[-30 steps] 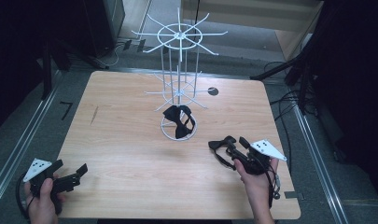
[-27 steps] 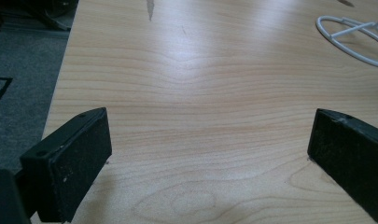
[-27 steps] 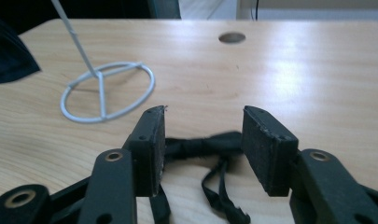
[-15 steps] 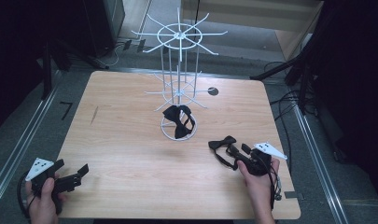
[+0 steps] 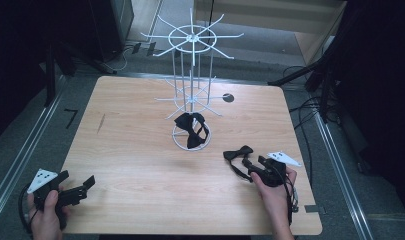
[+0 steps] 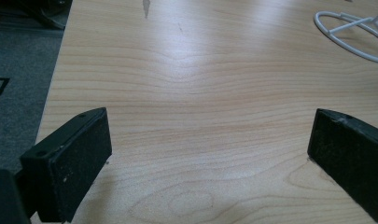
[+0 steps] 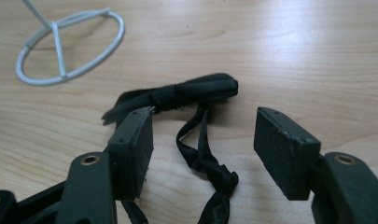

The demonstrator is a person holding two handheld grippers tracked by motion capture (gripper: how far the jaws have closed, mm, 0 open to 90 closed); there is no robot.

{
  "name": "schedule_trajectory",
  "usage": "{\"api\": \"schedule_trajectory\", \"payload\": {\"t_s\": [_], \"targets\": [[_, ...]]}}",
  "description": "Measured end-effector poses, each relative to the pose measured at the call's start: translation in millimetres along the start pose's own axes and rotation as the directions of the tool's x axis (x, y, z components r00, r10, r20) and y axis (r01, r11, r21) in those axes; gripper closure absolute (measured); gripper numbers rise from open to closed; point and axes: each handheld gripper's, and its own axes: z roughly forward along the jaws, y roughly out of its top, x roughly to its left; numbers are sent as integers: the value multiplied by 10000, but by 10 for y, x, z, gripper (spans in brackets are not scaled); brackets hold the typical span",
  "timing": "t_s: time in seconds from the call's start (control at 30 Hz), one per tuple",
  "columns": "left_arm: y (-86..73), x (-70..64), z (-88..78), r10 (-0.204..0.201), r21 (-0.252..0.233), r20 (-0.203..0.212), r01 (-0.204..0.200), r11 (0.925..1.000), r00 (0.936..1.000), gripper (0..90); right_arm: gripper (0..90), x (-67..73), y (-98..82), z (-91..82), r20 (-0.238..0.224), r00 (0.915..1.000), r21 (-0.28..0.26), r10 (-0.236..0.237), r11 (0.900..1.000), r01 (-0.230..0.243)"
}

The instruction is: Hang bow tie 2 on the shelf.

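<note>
A black bow tie (image 5: 238,154) lies on the wooden table at the right, its knot and wings (image 7: 196,91) just past my right gripper's fingertips. Its thin strap (image 7: 203,158) runs back between the jaws, which have just been opening and do not press on it. My right gripper (image 5: 247,167) (image 7: 203,135) rests low over the table, open. A second black bow tie (image 5: 191,129) hangs low on the white wire rack (image 5: 191,90) at the table's middle. My left gripper (image 5: 77,186) (image 6: 210,140) stands open at the near left corner with bare wood between its jaws.
The rack's round base ring (image 7: 70,44) (image 6: 350,32) sits on the table beyond both grippers. A small black disc (image 5: 228,98) lies behind the rack on the right. Cables trail on the floor off the table's right edge (image 5: 302,150).
My right hand has sunk a little toward the table and its jaws have spread apart, leaving the bow tie lying loose on the wood. The left hand has stayed put.
</note>
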Motion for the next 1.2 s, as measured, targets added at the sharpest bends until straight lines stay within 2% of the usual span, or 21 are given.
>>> {"api": "schedule_trajectory", "payload": {"t_s": [0.13, 0.3, 0.37, 0.47, 0.67, 0.73, 0.8, 0.83, 0.9, 1.0, 1.2], "targets": [[1, 1, 0, 8, -4, 18, -8, 10000, 10000, 0, 386, 19, -28, 52, -10, 9999, 314, -143, 9994, 144], [1, 3, 0, -1, -6, 47, 1, 10000, 10000, 0, 442, 36, -67, 105, -8, 9995, 700, -307, 9971, 306], [0, 5, 1, -6, -22, 59, 6, 10000, 10000, 0, 485, 33, -80, 124, 30, 9992, 826, -393, 9958, 390], [1, 11, 0, -37, -33, 36, 37, 10000, 10000, 0, 573, 25, -95, 138, 231, 9993, 705, -295, 9971, 278], [1, 11, 1, -49, -19, 26, 49, 10000, 10000, 0, 800, 29, -118, 121, 551, 9956, 710, -763, 9949, 723], [2, 12, 0, -51, -18, 27, 51, 10000, 10000, 0, 819, 30, -118, 118, 488, 9956, 751, -800, 9943, 763], [1, 13, -1, -54, -27, 27, 54, 10000, 10000, 0, 829, 30, -112, 110, 190, 9991, 858, -385, 9956, 368], [2, 14, -1, -56, -17, 28, 56, 10000, 10000, 0, 831, 33, -111, 106, 76, 9994, 841, -324, 9960, 316], [2, 13, 1, -57, -6, 34, 57, 10000, 10000, 0, 834, 58, -105, 85, 129, 9988, 678, -465, 9967, 455], [3, 12, 1, -46, -10, 30, 46, 10000, 10000, 0, 836, 99, -69, 33, 103, 9977, 134, -677, 9976, 676], [3, 11, 3, -34, -2, 37, 34, 10000, 10000, 0, 838, 198, 0, -79, -236, 9971, -745, -723, 9947, 704]]}}
